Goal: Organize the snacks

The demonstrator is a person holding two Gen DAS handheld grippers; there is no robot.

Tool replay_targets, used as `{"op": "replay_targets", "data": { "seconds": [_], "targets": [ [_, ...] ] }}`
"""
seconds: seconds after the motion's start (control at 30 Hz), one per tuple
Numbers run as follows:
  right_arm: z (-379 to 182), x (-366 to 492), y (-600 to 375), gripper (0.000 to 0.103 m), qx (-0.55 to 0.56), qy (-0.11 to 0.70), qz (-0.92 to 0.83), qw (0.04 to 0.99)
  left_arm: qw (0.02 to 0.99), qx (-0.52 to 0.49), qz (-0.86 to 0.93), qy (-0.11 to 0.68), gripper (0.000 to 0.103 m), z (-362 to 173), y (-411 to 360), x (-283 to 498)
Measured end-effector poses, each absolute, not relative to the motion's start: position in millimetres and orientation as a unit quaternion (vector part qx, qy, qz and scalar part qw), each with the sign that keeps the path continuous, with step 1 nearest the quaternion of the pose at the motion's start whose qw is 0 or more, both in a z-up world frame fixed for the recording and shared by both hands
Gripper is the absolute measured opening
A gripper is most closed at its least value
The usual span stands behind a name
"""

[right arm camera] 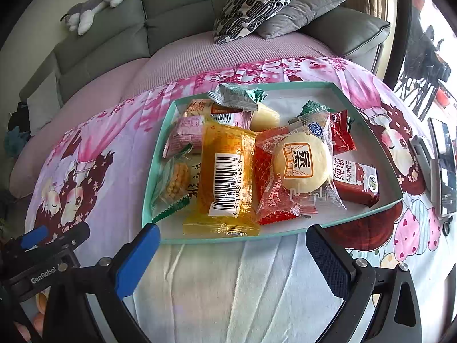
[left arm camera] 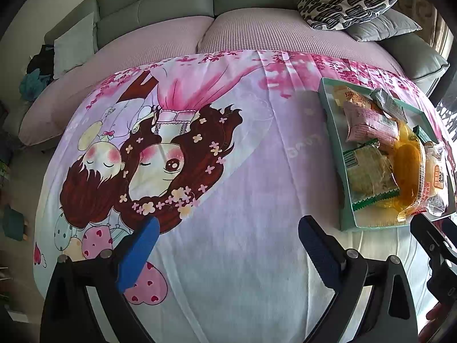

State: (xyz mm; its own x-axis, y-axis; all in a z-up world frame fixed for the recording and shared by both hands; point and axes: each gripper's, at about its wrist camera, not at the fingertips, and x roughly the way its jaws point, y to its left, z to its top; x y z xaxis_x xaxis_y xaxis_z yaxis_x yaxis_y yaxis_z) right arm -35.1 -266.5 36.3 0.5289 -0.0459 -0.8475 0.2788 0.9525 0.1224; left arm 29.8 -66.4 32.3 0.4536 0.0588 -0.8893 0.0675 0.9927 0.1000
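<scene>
A shallow teal-rimmed tray (right arm camera: 368, 214) sits on a pink cartoon cloth and holds several wrapped snacks: an orange packet with a barcode (right arm camera: 225, 171), a round pale cake in clear wrap (right arm camera: 302, 165), a red biscuit pack (right arm camera: 357, 183), pink packets (right arm camera: 185, 134) and a green-edged cracker pack (right arm camera: 174, 183). My right gripper (right arm camera: 237, 254) is open just in front of the tray's near rim, holding nothing. In the left wrist view the same tray (left arm camera: 334, 140) lies at the right. My left gripper (left arm camera: 227, 245) is open over bare cloth to the tray's left, also holding nothing.
The cloth (left arm camera: 228, 171) covers a table in front of a grey sofa (left arm camera: 171, 5) with patterned and grey cushions (right arm camera: 257, 3). A plush toy (right arm camera: 94, 3) lies on the sofa back. A phone on a stand (right arm camera: 442, 165) sits at the table's right.
</scene>
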Motion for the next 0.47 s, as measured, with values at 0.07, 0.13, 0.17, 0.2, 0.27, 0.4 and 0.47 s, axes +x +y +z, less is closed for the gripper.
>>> {"op": "replay_targets", "data": {
  "seconds": [0.07, 0.13, 0.17, 0.2, 0.27, 0.4, 0.47],
  "targets": [
    [36.2, -34.7, -266.8, 0.103, 0.123, 0.476, -0.093, 0.866, 0.850, 0.060, -0.002, 0.523, 0.098, 32.0, -66.8, 30.3],
    [35.6, -34.4, -267.4, 0.103, 0.123, 0.477, -0.093, 0.865, 0.850, 0.061, -0.002, 0.524, 0.098, 31.3, -67.7, 30.5],
    [35.5, -34.4, -267.6, 0.103, 0.124, 0.478, -0.093, 0.865, 0.849, 0.061, -0.001, 0.525, 0.098, 30.6, -67.9, 30.8],
    [35.2, -34.3, -268.1, 0.103, 0.125, 0.478, -0.093, 0.865, 0.848, 0.061, -0.001, 0.526, 0.098, 29.8, -68.1, 31.3],
    [34.6, -34.0, -269.0, 0.103, 0.126, 0.478, -0.093, 0.864, 0.848, 0.061, 0.000, 0.527, 0.098, 28.8, -68.1, 31.7],
    [33.1, -32.6, -269.9, 0.103, 0.128, 0.480, -0.092, 0.863, 0.851, 0.063, 0.002, 0.521, 0.098, 29.9, -68.7, 31.9],
    [32.4, -32.5, -270.4, 0.103, 0.128, 0.480, -0.092, 0.863, 0.850, 0.060, 0.002, 0.523, 0.098, 29.5, -67.8, 33.1]
  ]
}}
